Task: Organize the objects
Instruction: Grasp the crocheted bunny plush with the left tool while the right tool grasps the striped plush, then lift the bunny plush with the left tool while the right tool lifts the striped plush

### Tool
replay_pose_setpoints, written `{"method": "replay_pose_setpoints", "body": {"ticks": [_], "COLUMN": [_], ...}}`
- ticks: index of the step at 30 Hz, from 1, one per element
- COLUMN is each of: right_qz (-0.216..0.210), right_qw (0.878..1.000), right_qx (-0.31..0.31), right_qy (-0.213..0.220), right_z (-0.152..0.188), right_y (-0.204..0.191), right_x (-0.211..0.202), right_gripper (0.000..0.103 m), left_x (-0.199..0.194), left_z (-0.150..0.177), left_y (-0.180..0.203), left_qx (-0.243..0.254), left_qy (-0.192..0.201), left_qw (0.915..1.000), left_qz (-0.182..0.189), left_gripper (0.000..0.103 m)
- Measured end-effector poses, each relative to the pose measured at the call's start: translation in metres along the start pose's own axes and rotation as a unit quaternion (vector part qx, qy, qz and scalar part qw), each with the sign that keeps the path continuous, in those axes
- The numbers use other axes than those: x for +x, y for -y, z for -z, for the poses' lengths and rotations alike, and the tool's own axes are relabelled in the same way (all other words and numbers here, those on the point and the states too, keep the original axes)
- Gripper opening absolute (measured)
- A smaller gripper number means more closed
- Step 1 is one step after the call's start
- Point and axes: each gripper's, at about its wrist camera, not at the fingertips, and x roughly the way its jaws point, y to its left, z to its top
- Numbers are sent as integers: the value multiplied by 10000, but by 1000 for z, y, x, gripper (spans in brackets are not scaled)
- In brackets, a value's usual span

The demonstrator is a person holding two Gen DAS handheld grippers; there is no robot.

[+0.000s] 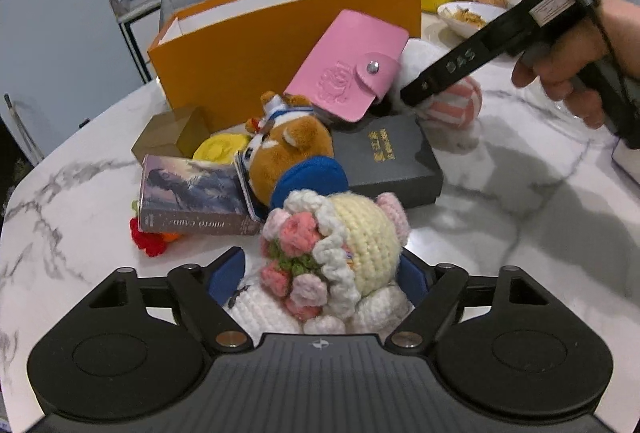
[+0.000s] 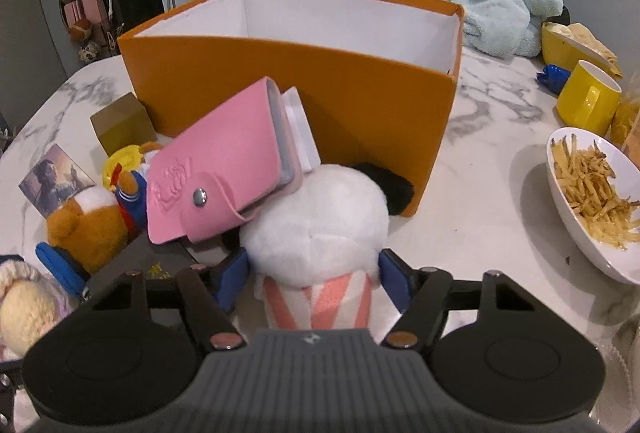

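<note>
A crochet doll (image 1: pixel 360 233) with a pink flower bouquet stands between the blue pads of my left gripper (image 1: pixel 322 267). The jaws are wide and the pads sit close to its sides without squeezing it. My right gripper (image 2: pixel 314 265) has its pads against a white plush toy (image 2: pixel 316 217) with a pink-striped body. A pink snap wallet (image 2: pixel 224 169) leans on that plush and on the orange box (image 2: pixel 280 81), which is open at the top. Beside them lie a brown plush bear (image 1: pixel 288 149), a dark book (image 1: pixel 384 157) and a photo card box (image 1: pixel 192 197).
On the marble table (image 2: pixel 480 161), a white bowl of fries (image 2: pixel 568 233) and a yellow mug (image 2: pixel 588 101) sit to the right. A small brown carton (image 2: pixel 120 121) and a yellow object (image 1: pixel 218 147) are left of the orange box. A light blue towel (image 2: pixel 496 9) lies behind.
</note>
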Motion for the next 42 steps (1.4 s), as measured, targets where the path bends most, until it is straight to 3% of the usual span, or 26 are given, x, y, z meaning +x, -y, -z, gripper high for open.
{"method": "replay_pose_setpoints", "body": {"ticks": [7, 9, 17, 30, 42], "right_qz": [-1, -36, -120, -403, -590], "right_qw": [10000, 10000, 9999, 9982, 9979], "right_qx": [-27, 26, 93, 204, 218], "right_qy": [-7, -19, -72, -399, 182], "right_z": [1, 1, 1, 7, -10], "right_y": [0, 1, 3, 2, -4], "right_x": [1, 0, -5, -43, -97], "right_gripper": [68, 67, 65, 64, 64], "left_x": [-3, -6, -17, -52, -92], "left_z": [4, 5, 8, 3, -25], "left_y": [6, 6, 7, -2, -17], "left_qx": [163, 173, 352, 233, 24], "left_qy": [145, 186, 168, 400, 859], "left_qw": [9998, 9997, 9991, 9979, 9951], "left_qz": [-37, 36, 175, 461, 484], "left_gripper": [89, 76, 73, 72, 72]}}
